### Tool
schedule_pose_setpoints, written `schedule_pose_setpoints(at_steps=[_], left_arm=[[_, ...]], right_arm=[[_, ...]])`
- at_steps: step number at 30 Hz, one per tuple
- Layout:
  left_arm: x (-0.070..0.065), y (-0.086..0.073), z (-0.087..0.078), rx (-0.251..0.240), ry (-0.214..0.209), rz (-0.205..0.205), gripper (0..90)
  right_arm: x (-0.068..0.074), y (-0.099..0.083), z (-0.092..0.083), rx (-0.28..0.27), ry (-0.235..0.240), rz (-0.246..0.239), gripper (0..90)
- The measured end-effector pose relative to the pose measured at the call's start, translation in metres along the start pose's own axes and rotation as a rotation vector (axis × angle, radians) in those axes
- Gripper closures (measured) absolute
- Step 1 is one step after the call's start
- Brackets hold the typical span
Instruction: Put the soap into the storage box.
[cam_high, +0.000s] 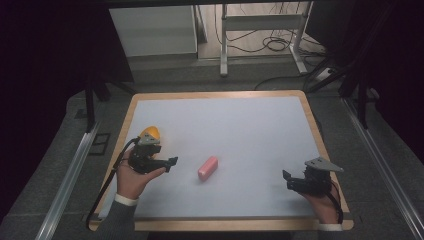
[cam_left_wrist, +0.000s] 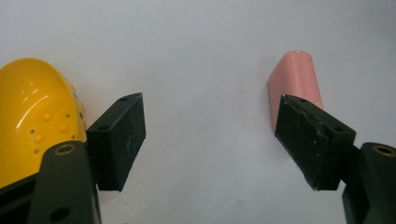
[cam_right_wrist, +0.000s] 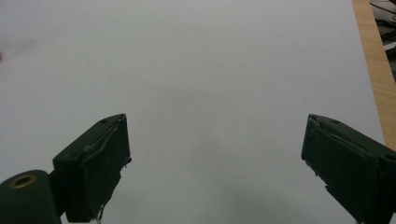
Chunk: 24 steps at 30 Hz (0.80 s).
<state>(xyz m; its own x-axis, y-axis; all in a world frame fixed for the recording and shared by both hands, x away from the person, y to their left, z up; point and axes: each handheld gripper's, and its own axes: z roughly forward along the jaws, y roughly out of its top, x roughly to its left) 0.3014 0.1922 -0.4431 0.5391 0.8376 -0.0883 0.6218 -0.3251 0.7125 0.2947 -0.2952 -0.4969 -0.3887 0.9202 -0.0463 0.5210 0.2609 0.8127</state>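
Left tongs (cam_high: 172, 162) and right tongs (cam_high: 286, 176), high view, both released, pink block (cam_high: 208, 167) lying between them on the table (cam_high: 240, 125); left gripper view: block (cam_left_wrist: 299, 79) beyond jaws, yellow object (cam_left_wrist: 32, 112) beside; right gripper view: jaws apart, holding nothing.

One pink block (cam_high: 208, 167), one yellow cap (cam_high: 150, 133), two claws.

Wood-edged table (cam_high: 310, 107) w/ white top — pink block (cam_high: 207, 167), yellow obj (cam_high: 150, 133) on it.
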Motion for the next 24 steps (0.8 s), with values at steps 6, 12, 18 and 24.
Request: schedule_pose_setpoints(at_steps=[6, 12, 18, 24], left_arm=[[-0.006, 0.007, 0.005, 0.014, -0.008, 0.023, 25.1], [-0.013, 0.014, 0.012, 0.031, -0.020, 0.042, 25.1], [-0.021, 0.022, 0.016, 0.037, -0.032, 0.062, 25.2], [-0.028, 0.028, 0.022, 0.053, -0.043, 0.081, 25.1]], right_arm=[[-0.001, 0.000, 0.000, -0.002, -0.001, 0.002, 7.7], [-0.001, -0.001, 0.002, 0.007, 0.000, 0.003, 7.7], [0.000, 0.000, 0.000, -0.002, 0.001, 0.004, 7.7], [0.000, 0.001, -0.001, -0.005, 0.003, 0.001, 7.7]])
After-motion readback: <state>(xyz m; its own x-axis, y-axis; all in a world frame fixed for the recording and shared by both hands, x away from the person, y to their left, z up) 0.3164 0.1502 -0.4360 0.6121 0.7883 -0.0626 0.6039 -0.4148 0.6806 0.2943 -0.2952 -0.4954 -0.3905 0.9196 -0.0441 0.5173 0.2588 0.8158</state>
